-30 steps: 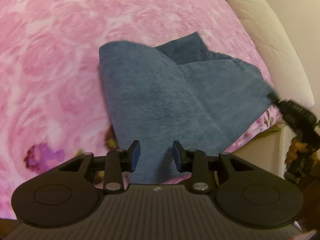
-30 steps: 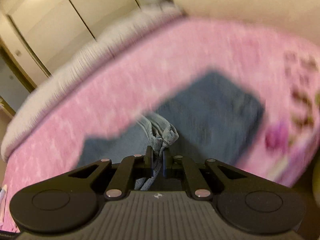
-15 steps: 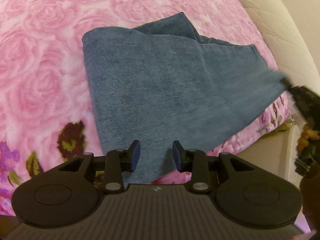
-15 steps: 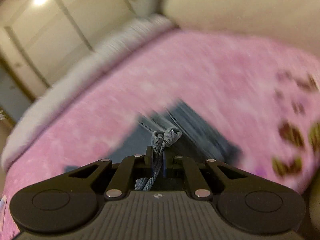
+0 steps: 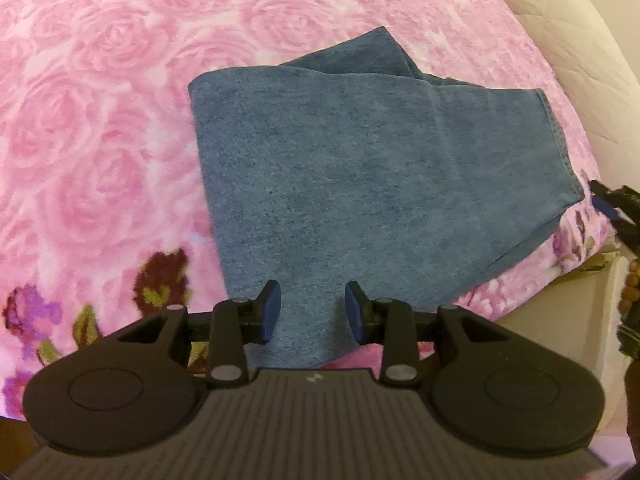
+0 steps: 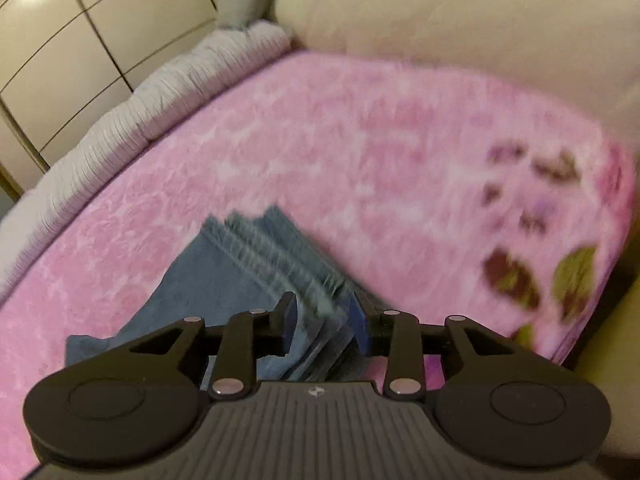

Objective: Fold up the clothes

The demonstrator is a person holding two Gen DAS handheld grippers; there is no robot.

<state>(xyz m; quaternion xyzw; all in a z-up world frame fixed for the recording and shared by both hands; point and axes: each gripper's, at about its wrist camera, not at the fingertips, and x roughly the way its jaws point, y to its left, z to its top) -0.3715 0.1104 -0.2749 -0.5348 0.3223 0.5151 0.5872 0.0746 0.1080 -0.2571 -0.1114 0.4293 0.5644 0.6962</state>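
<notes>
The blue denim garment (image 5: 360, 184) lies folded over on the pink rose blanket (image 5: 100, 120), close to the blanket's near edge and towards its right-hand corner, where the blanket drops off the bed. It probably sits there because the near edge keeps it within easy reach of both tools. On the left, the left gripper (image 5: 314, 312) hangs over the garment's near edge with its fingers narrowly parted and nothing pinched between them; the cloth lies below, likely waiting to be pressed or caught for the next fold. On the right, the right gripper (image 6: 324, 328) has just been opening its fingers, and the hemmed end of the garment (image 6: 280, 276) sits loose between them, seemingly let go so the folded layer settles flat. The cream cushion (image 6: 440, 12) borders the blanket's far edge.
</notes>
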